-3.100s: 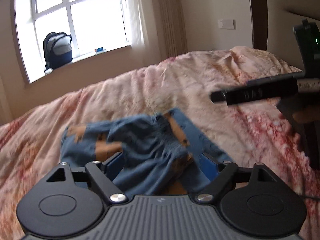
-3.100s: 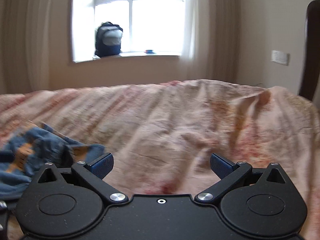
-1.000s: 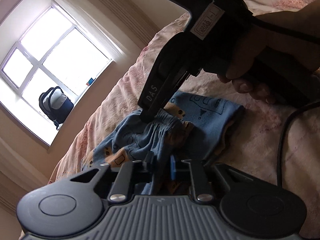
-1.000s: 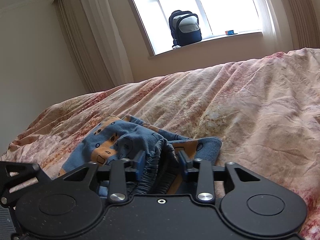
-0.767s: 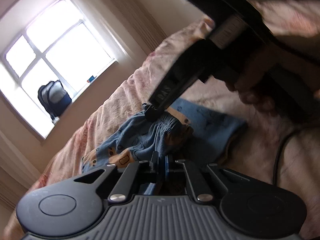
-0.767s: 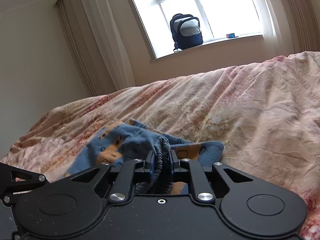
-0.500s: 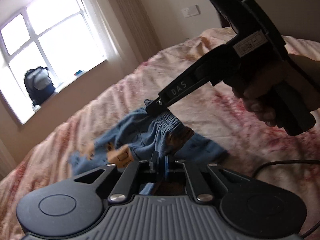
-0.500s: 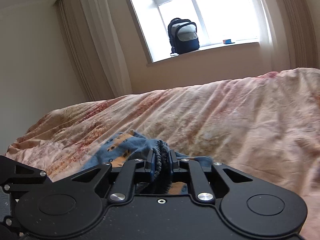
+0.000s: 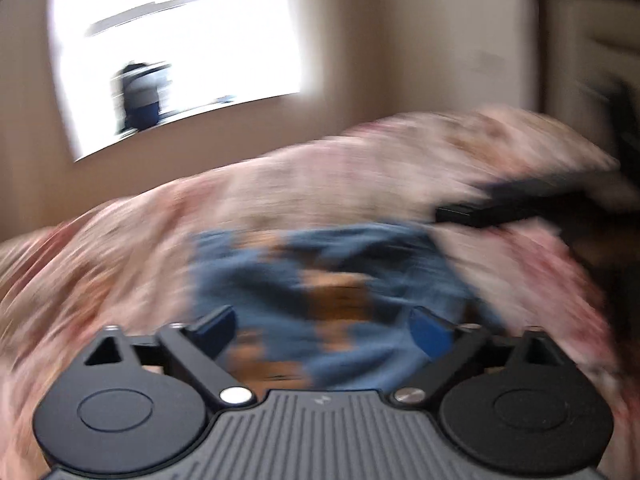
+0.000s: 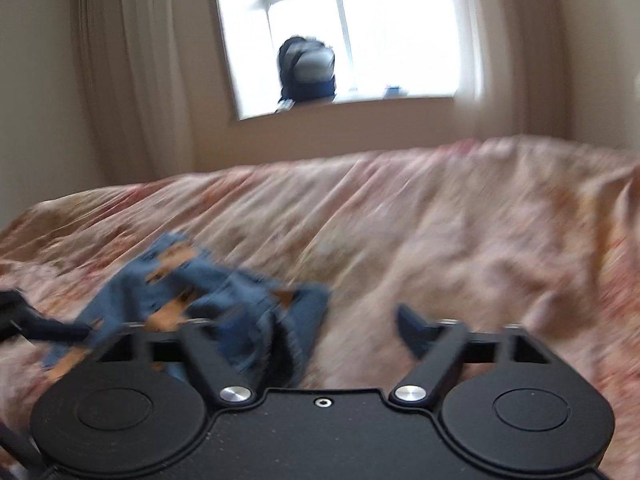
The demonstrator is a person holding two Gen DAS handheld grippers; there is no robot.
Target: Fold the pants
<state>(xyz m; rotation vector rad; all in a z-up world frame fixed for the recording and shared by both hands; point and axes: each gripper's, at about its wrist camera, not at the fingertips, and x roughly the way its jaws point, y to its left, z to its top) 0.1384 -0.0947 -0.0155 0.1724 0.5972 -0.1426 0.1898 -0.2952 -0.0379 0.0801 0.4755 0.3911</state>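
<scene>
Left wrist view, heavily blurred: one pair of pants (image 9: 332,280), blue cloth with orange patches, lies crumpled on the bed (image 9: 280,196), which is covered by a pink and cream floral spread. The left tool (image 9: 324,326) hangs just over the near edge of the pants with its two blue-padded fingers (image 9: 214,326) spread wide, nothing between them. The right tool (image 9: 520,204) shows as one dark bar coming in from the right, its tip at the far right corner of the pants; the blur hides whether it touches. On the wall behind is one bright window (image 9: 180,48), with one dark backpack (image 9: 140,96) on its sill.

Right wrist view: the right tool (image 10: 324,328) has its fingers set wide apart, gripping nothing. The pants (image 10: 208,300) sit in a rumpled heap at lower left, partly behind the tool's left finger, with their orange patches showing on top. A dark piece of the left tool (image 10: 36,326) reaches the heap's left edge. The backpack (image 10: 308,72) stands in the window (image 10: 340,28), with one curtain (image 10: 140,72) to the left.
</scene>
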